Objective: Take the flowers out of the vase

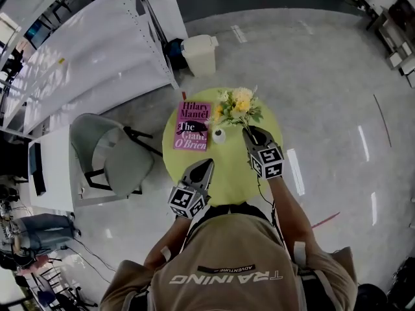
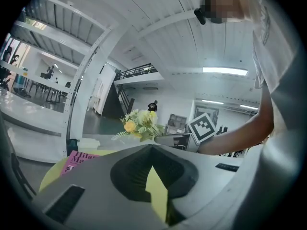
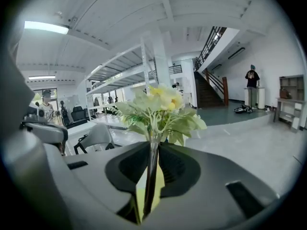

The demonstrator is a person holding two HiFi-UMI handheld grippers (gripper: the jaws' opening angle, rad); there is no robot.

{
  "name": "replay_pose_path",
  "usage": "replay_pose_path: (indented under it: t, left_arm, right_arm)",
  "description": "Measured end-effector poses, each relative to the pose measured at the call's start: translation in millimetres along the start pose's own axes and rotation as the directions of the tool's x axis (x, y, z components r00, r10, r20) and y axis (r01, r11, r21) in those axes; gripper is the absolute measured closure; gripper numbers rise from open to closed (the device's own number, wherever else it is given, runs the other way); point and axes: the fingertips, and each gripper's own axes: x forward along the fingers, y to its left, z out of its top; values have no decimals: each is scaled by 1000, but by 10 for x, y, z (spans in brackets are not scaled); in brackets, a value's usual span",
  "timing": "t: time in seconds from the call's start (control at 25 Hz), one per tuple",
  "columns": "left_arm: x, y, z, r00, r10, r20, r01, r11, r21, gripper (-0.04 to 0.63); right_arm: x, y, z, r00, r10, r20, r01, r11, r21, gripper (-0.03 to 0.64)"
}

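Head view, clock read on the round yellow-green bench (image 1: 227, 185), 12 = far edge.

Off the bench at approx 9 o'clock is a grey chair (image 1: 111, 155), well apart from it. Past the far edge at approx 11 o'clock a white bin (image 1: 200, 54) stands on the floor.

On the bench at 10 o'clock lies a pink book (image 1: 194, 126), flat, cover up.

The left hand-held gripper (image 1: 207, 163) comes in from 7 o'clock, tips over bare bench near centre, apart from book & vase. In the left gripper view its jaws are slightly apart. The gap is narrow, w/ only yellow bench showing thru it, so it holds nothing.

A small white vase (image 1: 219, 135) stands upright just beyond centre toward 12, just beside the book's right edge. Neither gripper touches it.

The flowers (image 1: 238, 104) are at 12–1 o'clock: yellow & cream heads w/ green leaves, heads near the far rim. The stems slant back toward 4 o'clock into the right hand-held gripper (image 1: 250, 132), not into the vase. So the bunch is out of the vase, which sits just left of that gripper's tips & apart from the stems.

In the right gripper view dark stems run straight down the gap. The jaws are closed in on them from both sides, clamped. Leaves & heads fan out just past the tips.
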Motion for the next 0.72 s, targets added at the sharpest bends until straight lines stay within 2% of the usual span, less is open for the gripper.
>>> replay_pose_path:
  t: [0.36, 0.72]
  left_arm:
    - [150, -88, -47, 999, -7, -44, 7, 1000, 2, 594]
    - [224, 53, -160, 996, 31, -81, -33, 999, -24, 594]
  right_arm:
    - [-6, -646, -774, 989, -101, -110, 120, 977, 175, 555]
    - [415, -755, -1416, 959, -92, -266, 148, 970, 196, 557]
